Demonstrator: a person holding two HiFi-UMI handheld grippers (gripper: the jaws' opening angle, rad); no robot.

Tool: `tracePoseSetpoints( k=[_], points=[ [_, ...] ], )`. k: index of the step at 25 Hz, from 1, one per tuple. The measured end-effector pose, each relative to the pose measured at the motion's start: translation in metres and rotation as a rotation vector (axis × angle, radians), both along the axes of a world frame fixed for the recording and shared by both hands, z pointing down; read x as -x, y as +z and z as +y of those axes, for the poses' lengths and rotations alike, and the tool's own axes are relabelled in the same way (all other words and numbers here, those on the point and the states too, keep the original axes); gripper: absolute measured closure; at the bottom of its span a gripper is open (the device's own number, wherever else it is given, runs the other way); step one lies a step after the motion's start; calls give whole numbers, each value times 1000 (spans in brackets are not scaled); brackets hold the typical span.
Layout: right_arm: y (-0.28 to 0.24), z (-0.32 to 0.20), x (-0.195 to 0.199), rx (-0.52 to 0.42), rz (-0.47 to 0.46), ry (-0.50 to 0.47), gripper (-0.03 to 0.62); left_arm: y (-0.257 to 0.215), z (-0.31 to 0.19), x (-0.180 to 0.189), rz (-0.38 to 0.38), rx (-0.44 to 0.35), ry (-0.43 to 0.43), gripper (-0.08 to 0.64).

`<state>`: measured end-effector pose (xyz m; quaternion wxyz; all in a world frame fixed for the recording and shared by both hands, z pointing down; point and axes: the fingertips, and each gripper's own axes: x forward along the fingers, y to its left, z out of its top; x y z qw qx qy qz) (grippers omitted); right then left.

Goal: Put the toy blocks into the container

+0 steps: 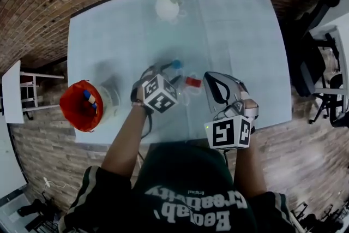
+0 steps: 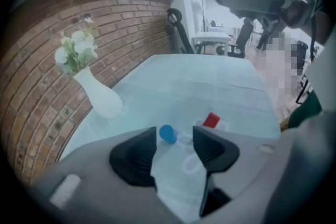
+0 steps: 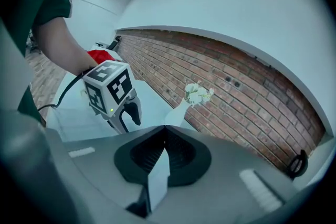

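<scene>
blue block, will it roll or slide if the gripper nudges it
The blue block looks rounded, so it may roll if nudged sideways. It seems small and solid, probably light and stiff. The smooth table might let it slide.

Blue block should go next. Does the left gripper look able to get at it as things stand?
Probably yes: the left gripper is open and empty, the blue block lies just beyond its jaws on the table, and the red block sits aside.
</scene>
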<state>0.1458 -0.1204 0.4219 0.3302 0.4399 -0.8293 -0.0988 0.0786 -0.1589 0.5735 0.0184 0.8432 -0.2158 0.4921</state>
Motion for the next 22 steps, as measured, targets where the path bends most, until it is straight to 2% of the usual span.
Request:
tracePoseSetpoints(
  k=[6,11,13,14,22],
  points=[
    [28,-10,-44,50,1,48,586,50,-23,-9,-46,75,-32,333],
    [44,-16,-72,71,4,79,586,68,-33,-20,-58,102,-47,339],
    [49,-17,-79,79,3,86,586,72,-38,-23,-63,96,-60,346],
    [50,-18,-81,83,3,87,586,72,-41,-23,-67,86,-71,405],
    [48,-16,-84,74,-4,79,586,57,-40,-27,-43,59,-95,413]
  ],
)
